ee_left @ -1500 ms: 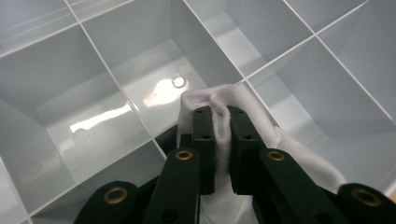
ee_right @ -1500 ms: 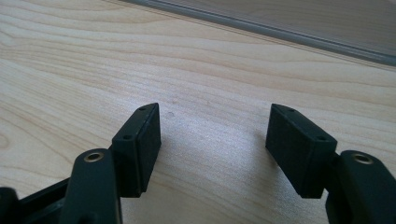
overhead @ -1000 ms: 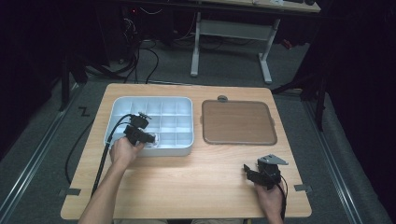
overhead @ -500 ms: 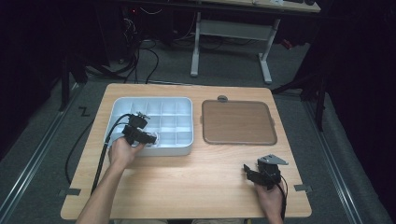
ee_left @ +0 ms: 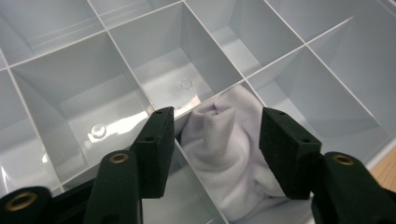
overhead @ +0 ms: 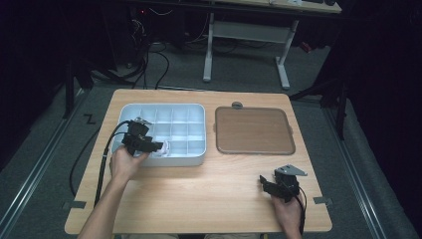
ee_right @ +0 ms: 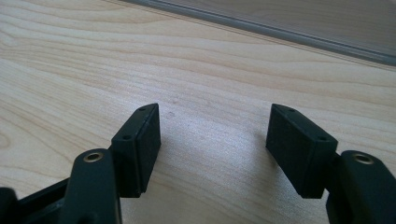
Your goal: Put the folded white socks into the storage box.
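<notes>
Over the pale blue compartment tray, left gripper lets go of a crumpled white cloth.
Its jaws have just been opening and stand spread either side of the cloth, which lies in a front-row compartment. Right gripper rests on the light wooden table, jaws spread, nothing between them.

Ref: compartment tray, on table, rear left. Cloth in tray's front row, 2nd compartment from left. Flat tray just right of compartment tray. Left gripper over tray's front-left; right gripper well to front-right.
</notes>
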### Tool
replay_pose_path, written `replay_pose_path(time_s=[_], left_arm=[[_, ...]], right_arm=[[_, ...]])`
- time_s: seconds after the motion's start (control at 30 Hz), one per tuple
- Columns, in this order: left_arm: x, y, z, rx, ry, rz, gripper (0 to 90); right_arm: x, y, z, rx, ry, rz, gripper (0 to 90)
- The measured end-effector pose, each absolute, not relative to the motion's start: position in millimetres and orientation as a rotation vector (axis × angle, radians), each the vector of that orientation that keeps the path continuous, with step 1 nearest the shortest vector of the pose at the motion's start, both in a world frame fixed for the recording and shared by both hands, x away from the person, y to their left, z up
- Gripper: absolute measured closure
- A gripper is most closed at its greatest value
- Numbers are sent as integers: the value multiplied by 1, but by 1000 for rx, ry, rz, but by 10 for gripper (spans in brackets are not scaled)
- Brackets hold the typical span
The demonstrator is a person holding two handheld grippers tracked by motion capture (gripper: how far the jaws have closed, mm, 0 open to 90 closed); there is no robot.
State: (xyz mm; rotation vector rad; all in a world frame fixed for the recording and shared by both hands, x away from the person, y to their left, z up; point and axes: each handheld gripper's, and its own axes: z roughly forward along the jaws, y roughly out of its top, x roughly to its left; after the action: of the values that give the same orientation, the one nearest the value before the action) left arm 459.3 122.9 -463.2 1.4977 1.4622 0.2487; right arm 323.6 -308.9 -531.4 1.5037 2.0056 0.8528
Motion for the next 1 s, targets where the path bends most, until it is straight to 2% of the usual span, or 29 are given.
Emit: replay_pose_path(time_s=[1.0], left_arm=[[424,164,-441,1325,1421,240,450]], right_arm=[[324,-309,-531,1504,2005,851,360]])
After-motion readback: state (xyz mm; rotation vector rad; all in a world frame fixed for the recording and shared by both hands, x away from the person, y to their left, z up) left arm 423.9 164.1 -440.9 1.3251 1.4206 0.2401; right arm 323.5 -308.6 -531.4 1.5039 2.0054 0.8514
